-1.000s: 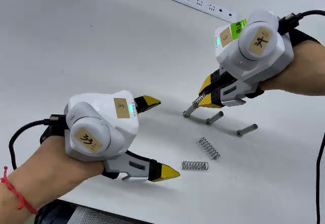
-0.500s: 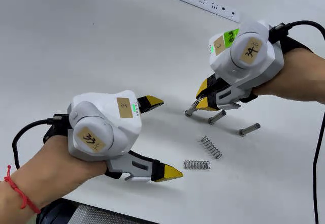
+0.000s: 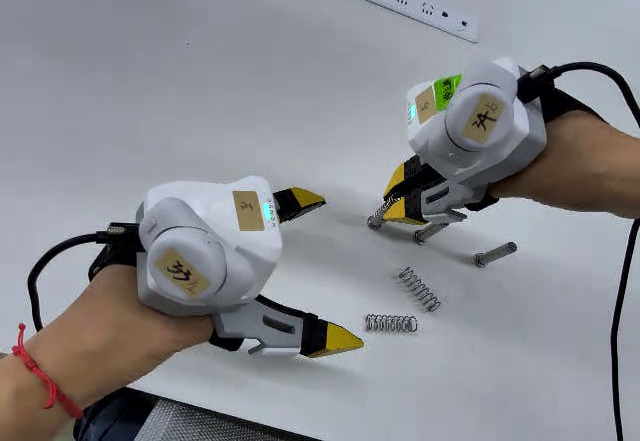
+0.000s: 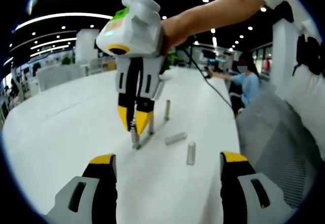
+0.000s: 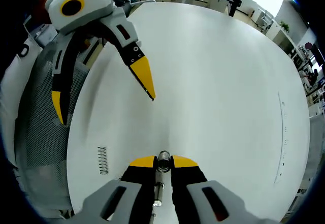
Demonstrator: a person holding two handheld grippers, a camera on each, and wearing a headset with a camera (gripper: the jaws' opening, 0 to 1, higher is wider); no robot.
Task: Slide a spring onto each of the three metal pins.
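Lying loose, two springs; another spring clamped; three pins.

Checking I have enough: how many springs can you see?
3. One spring is held by the right gripper at the leftmost pin. Two lie loose on the table: an angled one, a level one.

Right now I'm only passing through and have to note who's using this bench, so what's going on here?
A person is working with a handheld gripper in each hand. The right gripper has its jaws shut on a spring, holding it at the top of one upright pin. The other two pins stand bare beside it, and two more springs lie loose on the white bench. The left gripper hovers nearby with its jaws open, holding nothing.
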